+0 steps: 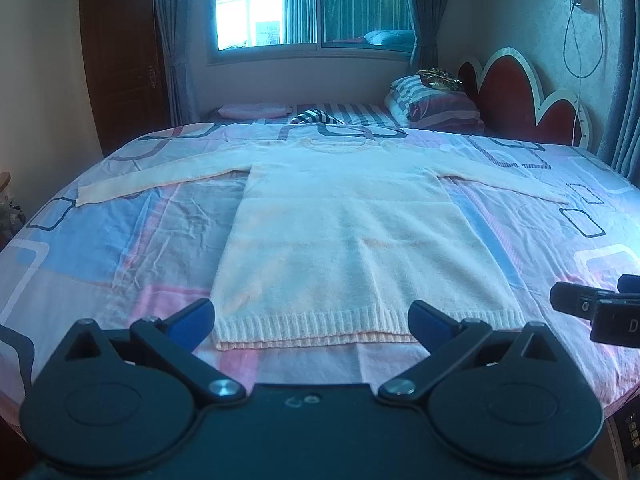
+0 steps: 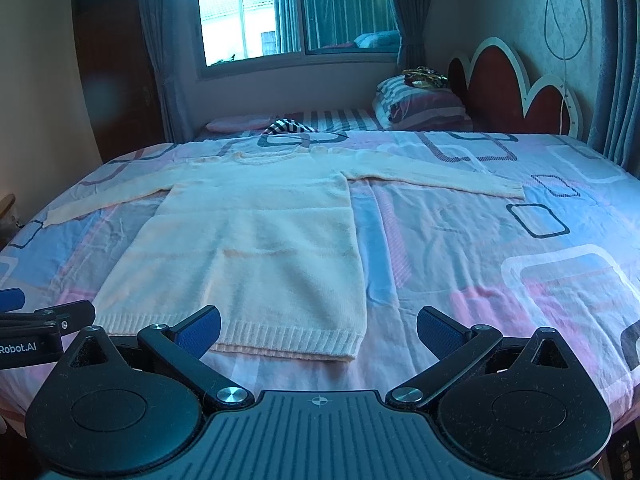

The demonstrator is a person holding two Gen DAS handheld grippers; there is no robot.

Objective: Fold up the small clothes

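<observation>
A cream knit sweater (image 1: 340, 236) lies flat on the bed, both sleeves spread out sideways and its ribbed hem (image 1: 320, 324) nearest me. My left gripper (image 1: 314, 320) hovers open just in front of the hem's middle, nothing between its blue pads. In the right wrist view the sweater (image 2: 256, 248) lies left of centre. My right gripper (image 2: 320, 330) is open and holds nothing; it hangs over the hem's right corner (image 2: 344, 344). Each gripper shows at the edge of the other's view: the right gripper (image 1: 600, 308) and the left gripper (image 2: 36, 320).
The bed (image 1: 120, 240) wears a pink and blue sheet with square prints. Striped pillows (image 1: 436, 104) and a red scalloped headboard (image 1: 520, 92) stand at the far right. A pink cushion (image 1: 256, 111) and a striped cloth (image 1: 316, 117) lie at the far edge below the window (image 1: 312, 4).
</observation>
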